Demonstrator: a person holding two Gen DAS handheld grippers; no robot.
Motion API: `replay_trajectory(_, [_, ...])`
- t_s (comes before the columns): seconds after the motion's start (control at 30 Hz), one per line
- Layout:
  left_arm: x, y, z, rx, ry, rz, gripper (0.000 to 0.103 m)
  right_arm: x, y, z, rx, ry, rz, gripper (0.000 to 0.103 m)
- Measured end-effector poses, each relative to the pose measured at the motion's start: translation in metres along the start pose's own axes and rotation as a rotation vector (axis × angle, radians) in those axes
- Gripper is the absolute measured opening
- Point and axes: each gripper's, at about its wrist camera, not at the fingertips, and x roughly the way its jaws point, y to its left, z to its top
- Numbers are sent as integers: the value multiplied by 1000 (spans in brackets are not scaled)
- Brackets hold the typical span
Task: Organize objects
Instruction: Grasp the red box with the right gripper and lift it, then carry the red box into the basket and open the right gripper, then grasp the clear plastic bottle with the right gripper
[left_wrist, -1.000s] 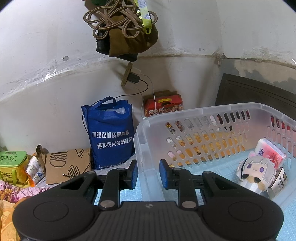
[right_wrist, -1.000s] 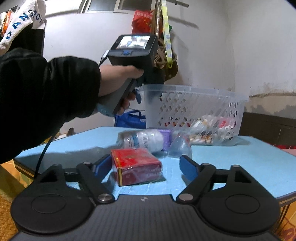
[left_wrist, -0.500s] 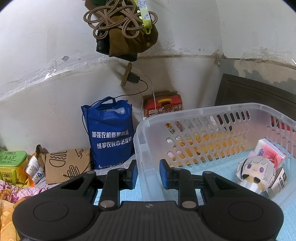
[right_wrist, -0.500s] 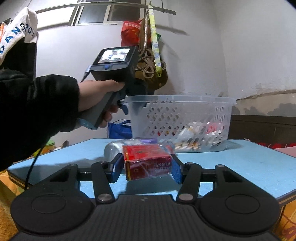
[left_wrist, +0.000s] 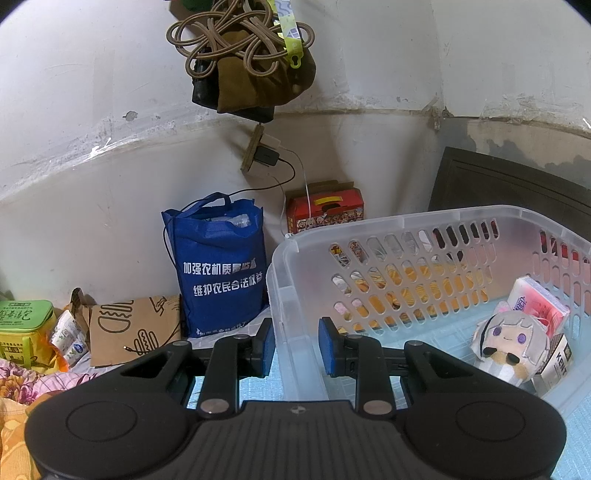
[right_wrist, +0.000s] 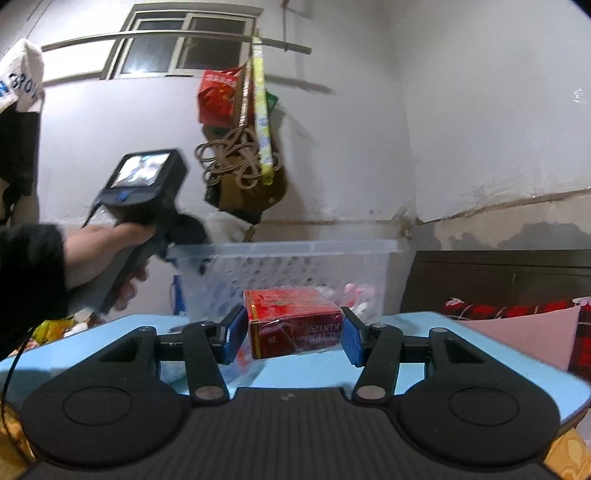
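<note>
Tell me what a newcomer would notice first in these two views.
First, the red box clamped between the right gripper's blue fingers, held above the blue table in front of the clear basket. Next, the left gripper pinching the basket's near corner wall, with a grey-haired plush doll lying inside at the right.

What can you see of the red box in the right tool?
The red box is a small rectangular pack wrapped in clear glossy film, with gold edging and white lettering that reads upside down. It sits level, long side across, clamped between the blue pads of the right tool, one pad on each end. It is lifted clear of the blue table, in front of the clear basket.
</note>
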Motion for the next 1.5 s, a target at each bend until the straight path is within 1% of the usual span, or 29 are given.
replay_trajectory(0.1, [0,-1,0,5,-1,6,31,6,-14,11,19,-4,-6,57])
replay_trajectory(0.17, [0,-1,0,4,-2,6,31,10,-24,20,16,-28,-16,57])
replay_trajectory(0.3, [0,-1,0,4,-3,6,31,26,-39,53,-16,-94,-29,57])
replay_trajectory(0.37, [0,-1,0,5,-5,5,31,41,-44,76,-23,-112,-2,57])
replay_trajectory(0.4, [0,-1,0,6,-5,6,31,53,-47,89,-13,-111,17,57])
replay_trajectory(0.5, [0,0,0,2,-2,2,31,96,-48,120,-18,-53,45,57])
replay_trajectory(0.57, [0,0,0,-1,-1,-1,31,123,-48,131,-25,4,50,57])
replay_trajectory(0.6, [0,0,1,-1,-1,0,31,134,-48,134,-26,15,47,57])
replay_trajectory(0.67, [0,0,1,-4,0,-3,31,151,-44,134,-60,36,30,58])
replay_trajectory(0.7, [0,0,0,-3,-1,-2,31,159,-41,132,-77,49,35,62])
replay_trajectory(0.73, [-1,0,0,-3,-2,-1,31,165,-38,129,-109,58,42,71])
replay_trajectory(0.77, [-1,0,0,-3,-1,-2,31,172,-32,127,-154,75,35,99])
replay_trajectory(0.8, [0,1,0,-4,-1,-3,31,176,-27,123,-192,69,8,103])
replay_trajectory(0.83, [0,1,0,-5,0,-4,31,174,-25,120,-209,40,-10,103])
replay_trajectory(0.87, [0,1,0,-5,0,-6,31,173,-24,120,-213,38,-5,103])
replay_trajectory(0.9, [0,2,0,-6,0,-8,31,171,-25,120,-200,47,18,103])
replay_trajectory(1.0, [0,2,-1,-6,0,-11,31,158,-30,118,-141,45,44,103])
replay_trajectory(1.1, [0,3,-1,-8,3,-17,31,140,-35,109,-62,77,86,103])
replay_trajectory(1.17, [0,3,-1,-7,2,-16,31,129,-37,98,-7,107,122,103])
replay_trajectory(1.27, [0,3,-1,-8,3,-16,31,114,-35,77,57,169,148,103])
replay_trajectory(1.3, [0,3,-1,-8,3,-16,31,111,-32,68,64,198,155,103])
replay_trajectory(1.4, [0,3,-1,-7,3,-15,31,104,-19,43,53,264,134,103])
replay_trajectory(1.5, [0,2,-1,-5,2,-13,31,96,-6,23,30,297,129,103])
